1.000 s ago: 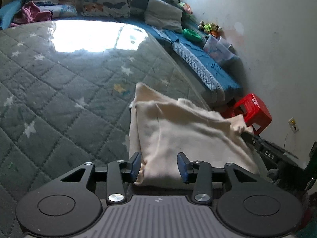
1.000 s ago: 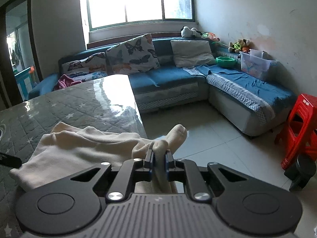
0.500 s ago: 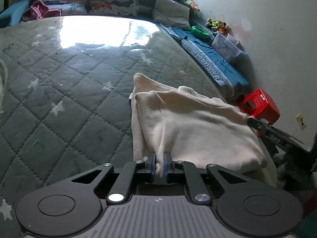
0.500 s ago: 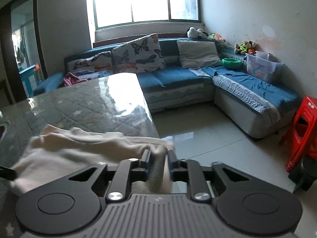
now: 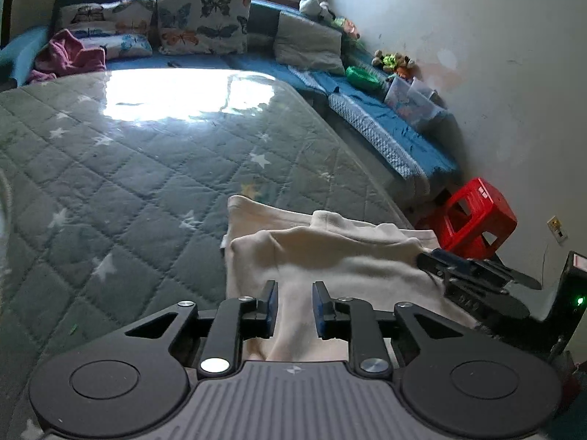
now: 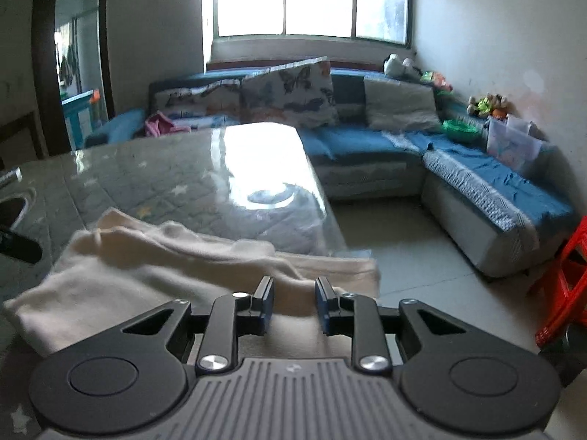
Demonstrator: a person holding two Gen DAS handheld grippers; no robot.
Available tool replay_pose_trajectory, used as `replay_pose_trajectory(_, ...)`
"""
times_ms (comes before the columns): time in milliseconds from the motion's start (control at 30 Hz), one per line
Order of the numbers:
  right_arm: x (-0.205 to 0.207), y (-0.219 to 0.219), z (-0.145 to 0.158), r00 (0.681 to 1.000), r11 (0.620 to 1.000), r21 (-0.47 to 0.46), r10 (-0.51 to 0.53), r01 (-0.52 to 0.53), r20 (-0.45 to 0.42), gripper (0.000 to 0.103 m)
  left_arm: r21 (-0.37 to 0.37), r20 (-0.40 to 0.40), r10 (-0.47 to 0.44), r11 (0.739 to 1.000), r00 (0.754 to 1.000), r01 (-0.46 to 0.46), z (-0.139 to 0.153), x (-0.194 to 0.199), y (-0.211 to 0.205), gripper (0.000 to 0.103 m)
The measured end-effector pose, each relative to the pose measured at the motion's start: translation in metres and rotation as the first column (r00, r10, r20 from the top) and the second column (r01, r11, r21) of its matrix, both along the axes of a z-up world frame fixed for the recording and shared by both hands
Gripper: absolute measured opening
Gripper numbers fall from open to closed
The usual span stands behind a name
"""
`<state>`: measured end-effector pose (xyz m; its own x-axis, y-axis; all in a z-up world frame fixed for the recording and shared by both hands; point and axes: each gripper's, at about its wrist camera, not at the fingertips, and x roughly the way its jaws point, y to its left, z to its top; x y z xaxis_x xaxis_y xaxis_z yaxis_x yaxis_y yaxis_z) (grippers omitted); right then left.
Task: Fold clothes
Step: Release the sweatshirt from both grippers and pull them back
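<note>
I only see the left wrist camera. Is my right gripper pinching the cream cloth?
Observer: No. In the right wrist view the right gripper has just been opening its jaws. They stand apart, and the cream cloth shows between them, unpinched.
Operator: Is the cloth falling off the table?
Observer: It does not look so. Its end lies right at the corner of the table, beside the floor tiles.
Operator: What's way over on the other side of the room?
Observer: A dark-framed doorway stands open to the left of the blue sofa.
</note>
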<state>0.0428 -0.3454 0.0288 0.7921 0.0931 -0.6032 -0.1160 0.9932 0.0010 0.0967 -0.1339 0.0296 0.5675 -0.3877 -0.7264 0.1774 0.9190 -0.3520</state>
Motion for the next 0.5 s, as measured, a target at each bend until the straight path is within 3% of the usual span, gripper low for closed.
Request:
replay_pose_trajectory(167,0.002,0.004,-0.004,1.0,1.0,-0.005,0.006,-0.006,-0.001,0.043,0.049,-0.024,0.005,0.999,1.0,-0.004,-0.016,0.026,-0.013,0.026)
replay_pose_trajectory(267,-0.007,0.01,0.001,0.999,0.999,-0.02,0.033,-0.032,0.018,0.053,0.084,-0.026,0.012,0.996,1.0,-0.01,-0.024,0.034,-0.018,0.033)
replay_pose_trajectory(500,-0.034,0.023,0.007,0.997,0.998,0.009,0.066,-0.066,0.03,0.066,0.11,0.016,-0.013,0.994,1.0,0.011,-0.022,0.024,-0.024,0.052)
